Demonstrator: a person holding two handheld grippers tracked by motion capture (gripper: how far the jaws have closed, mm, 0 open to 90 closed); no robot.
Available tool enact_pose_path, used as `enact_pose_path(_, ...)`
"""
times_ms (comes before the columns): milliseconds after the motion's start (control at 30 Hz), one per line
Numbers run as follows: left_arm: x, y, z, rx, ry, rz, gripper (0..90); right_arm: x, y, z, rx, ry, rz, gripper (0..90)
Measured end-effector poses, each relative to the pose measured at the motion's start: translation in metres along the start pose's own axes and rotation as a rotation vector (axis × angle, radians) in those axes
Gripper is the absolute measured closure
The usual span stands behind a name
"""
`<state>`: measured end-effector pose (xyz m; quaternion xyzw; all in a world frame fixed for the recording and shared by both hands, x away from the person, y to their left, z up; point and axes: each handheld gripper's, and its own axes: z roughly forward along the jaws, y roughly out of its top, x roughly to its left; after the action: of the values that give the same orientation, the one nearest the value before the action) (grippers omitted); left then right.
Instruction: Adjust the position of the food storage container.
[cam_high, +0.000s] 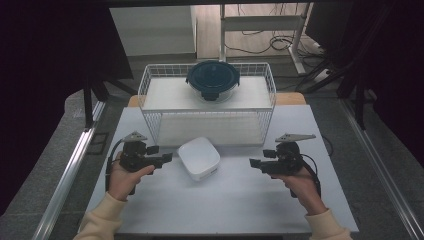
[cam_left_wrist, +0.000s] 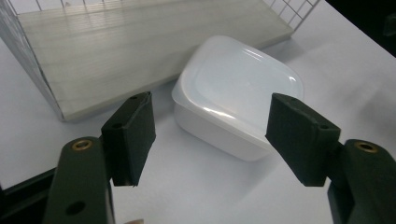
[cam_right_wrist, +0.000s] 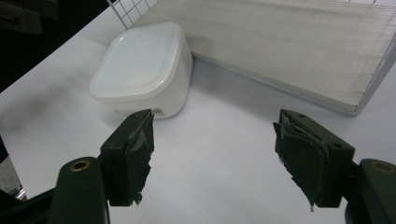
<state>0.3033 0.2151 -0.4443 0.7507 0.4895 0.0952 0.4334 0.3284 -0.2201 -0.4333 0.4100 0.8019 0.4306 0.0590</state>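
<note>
A white square lidded container (cam_high: 199, 158) (cam_left_wrist: 238, 109) (cam_right_wrist: 142, 70) rests on the white table (cam_high: 235, 195), just in front of a white wire rack (cam_high: 207, 102). My left gripper (cam_high: 168, 158) (cam_left_wrist: 210, 135) hovers to the container's left, pointing at it, jaws open and empty. From the right, my right gripper (cam_high: 252, 162) (cam_right_wrist: 212, 149) points toward the container with a wide gap of bare table between; it stands open with nothing held. A round dark blue lidded container (cam_high: 213, 78) sits on the rack's top shelf.
The wire rack has a pale wooden lower board (cam_left_wrist: 140, 51) (cam_right_wrist: 289, 46) close behind the white container. Dark curtains flank both sides. Metal rails (cam_high: 70, 170) run along the table's edges. Cables lie on the floor at the back.
</note>
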Motion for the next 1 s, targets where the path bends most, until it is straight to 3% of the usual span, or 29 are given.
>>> enact_pose_path(233, 0.014, 0.011, 0.014, 0.014, 0.013, -0.028, 36.0, -0.005, 0.000, -0.003, -0.006, -0.006, 0.021, 27.4)
enact_pose_path(400, 0.019, 0.016, 0.034, 0.029, -0.002, -0.005, 40.0, -0.007, -0.002, -0.002, 0.000, -0.011, 0.025, 27.4)
enact_pose_path(600, 0.019, 0.020, 0.058, 0.064, 0.022, 0.034, 45.7, -0.009, -0.003, -0.001, 0.008, -0.017, 0.032, 27.5)
enact_pose_path(667, 0.021, 0.023, 0.063, 0.069, 0.040, 0.049, 49.0, -0.010, -0.004, 0.000, 0.009, -0.018, 0.035, 27.5)
enact_pose_path(800, 0.026, 0.024, 0.072, 0.072, 0.063, 0.026, 59.5, -0.010, -0.004, 0.000, 0.012, -0.018, 0.035, 27.5)
enact_pose_path(1000, 0.031, 0.022, 0.085, 0.104, 0.079, 0.040, 75.1, -0.013, -0.005, 0.002, 0.016, -0.024, 0.041, 27.4)
